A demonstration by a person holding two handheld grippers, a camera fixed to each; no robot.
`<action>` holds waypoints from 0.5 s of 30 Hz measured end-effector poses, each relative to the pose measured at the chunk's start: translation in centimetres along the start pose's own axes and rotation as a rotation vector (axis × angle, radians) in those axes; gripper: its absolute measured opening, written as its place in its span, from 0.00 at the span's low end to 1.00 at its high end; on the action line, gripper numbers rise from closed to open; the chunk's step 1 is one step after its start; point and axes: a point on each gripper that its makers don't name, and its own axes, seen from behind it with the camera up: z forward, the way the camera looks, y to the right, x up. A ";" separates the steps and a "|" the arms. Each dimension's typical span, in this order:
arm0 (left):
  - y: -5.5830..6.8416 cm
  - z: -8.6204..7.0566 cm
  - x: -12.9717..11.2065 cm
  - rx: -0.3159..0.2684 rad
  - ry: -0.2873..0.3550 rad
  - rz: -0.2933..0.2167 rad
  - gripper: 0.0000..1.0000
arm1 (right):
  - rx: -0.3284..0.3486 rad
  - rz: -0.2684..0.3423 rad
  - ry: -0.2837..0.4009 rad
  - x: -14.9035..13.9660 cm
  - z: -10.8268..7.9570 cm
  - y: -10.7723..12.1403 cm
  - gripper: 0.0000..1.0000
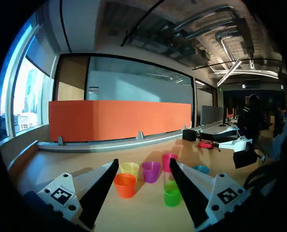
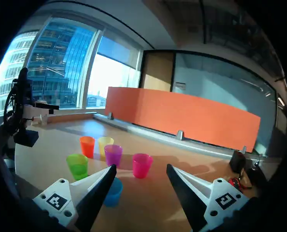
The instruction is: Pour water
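Observation:
Six small plastic cups stand grouped on the wooden table [image 1: 46, 170]. The left gripper view has orange [image 1: 124, 185], yellow [image 1: 130, 169], purple [image 1: 151, 171], pink [image 1: 168, 160], green [image 1: 172, 193] and blue [image 1: 201, 169]. My left gripper [image 1: 143, 160] is open above the near cups and holds nothing. In the right gripper view the orange [image 2: 87, 146], yellow [image 2: 105, 145], purple [image 2: 113, 154], pink [image 2: 142, 165], green [image 2: 78, 166] and blue [image 2: 113, 192] cups lie ahead. My right gripper [image 2: 140, 166] is open and empty too. I cannot tell whether any cup holds water.
A long orange partition [image 1: 120, 120] runs along the table's far side. A black box [image 1: 189, 134] and a red item [image 1: 207, 144] lie on the table to the right. A person [image 1: 253, 116] stands far right. Windows [image 2: 54, 65] line the side wall.

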 end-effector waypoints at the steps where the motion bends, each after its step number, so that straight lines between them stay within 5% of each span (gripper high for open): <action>1: 0.0 0.0 0.1 0.009 0.005 0.002 0.98 | -0.012 0.001 0.007 0.2 0.0 0.1 1.00; 15: -2.1 -0.9 2.1 0.186 0.097 0.036 0.97 | -0.197 0.035 0.138 3.2 -0.8 2.1 1.00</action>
